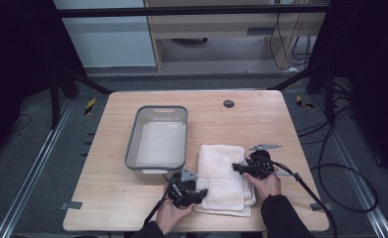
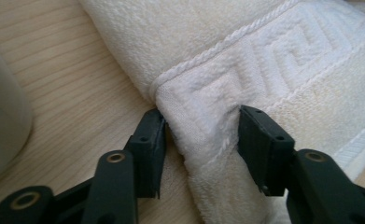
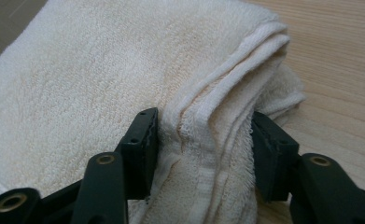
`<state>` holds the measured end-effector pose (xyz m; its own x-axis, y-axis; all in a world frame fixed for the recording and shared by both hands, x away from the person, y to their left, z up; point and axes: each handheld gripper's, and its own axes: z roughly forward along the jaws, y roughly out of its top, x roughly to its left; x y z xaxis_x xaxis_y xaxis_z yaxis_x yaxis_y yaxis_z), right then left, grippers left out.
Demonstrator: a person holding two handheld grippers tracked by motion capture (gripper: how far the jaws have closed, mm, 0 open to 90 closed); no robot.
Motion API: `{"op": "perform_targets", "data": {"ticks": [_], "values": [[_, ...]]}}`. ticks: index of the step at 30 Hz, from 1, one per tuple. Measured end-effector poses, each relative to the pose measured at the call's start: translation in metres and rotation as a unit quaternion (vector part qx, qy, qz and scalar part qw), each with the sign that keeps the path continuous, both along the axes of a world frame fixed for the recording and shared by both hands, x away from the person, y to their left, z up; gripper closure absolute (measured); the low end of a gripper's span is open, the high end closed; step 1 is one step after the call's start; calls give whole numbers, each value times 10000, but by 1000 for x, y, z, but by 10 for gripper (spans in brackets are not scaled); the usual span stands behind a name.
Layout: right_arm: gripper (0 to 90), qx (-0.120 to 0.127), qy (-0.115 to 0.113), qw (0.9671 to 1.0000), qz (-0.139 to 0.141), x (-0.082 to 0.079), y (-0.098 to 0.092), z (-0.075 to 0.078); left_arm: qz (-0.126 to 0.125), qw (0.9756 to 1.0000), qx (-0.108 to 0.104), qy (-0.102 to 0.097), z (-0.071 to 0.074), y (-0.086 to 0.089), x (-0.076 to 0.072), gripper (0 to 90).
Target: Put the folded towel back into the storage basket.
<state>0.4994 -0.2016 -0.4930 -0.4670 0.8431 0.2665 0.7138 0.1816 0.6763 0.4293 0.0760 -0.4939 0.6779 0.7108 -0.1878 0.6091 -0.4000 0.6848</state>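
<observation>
Left gripper pinches folded white towel at near-left edge. Right gripper clamps its right edge. Grey bin just beside

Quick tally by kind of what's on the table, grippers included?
Towel: 1
Bin: 1
Grippers: 2, left and right
Total: 4
</observation>
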Motion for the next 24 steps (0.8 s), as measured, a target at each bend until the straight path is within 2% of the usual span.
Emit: {"op": "perform_targets", "data": {"ticks": [4,9,18,24], "values": [[562,59,21,10000,35,0,0,1,-27,9999,-92,123,0,0,1,595],[633,110,37,9999,47,0,0,2,-72,9998,-82,181,2,-2,1,667],[680,165,39,9998,41,0,-1,7,-110,9999,-93,75,4,-1,-2,763],[683,93,-91,9999,90,-3,-1,14,-119,9997,-231,12,6,2,-3,786]]}}
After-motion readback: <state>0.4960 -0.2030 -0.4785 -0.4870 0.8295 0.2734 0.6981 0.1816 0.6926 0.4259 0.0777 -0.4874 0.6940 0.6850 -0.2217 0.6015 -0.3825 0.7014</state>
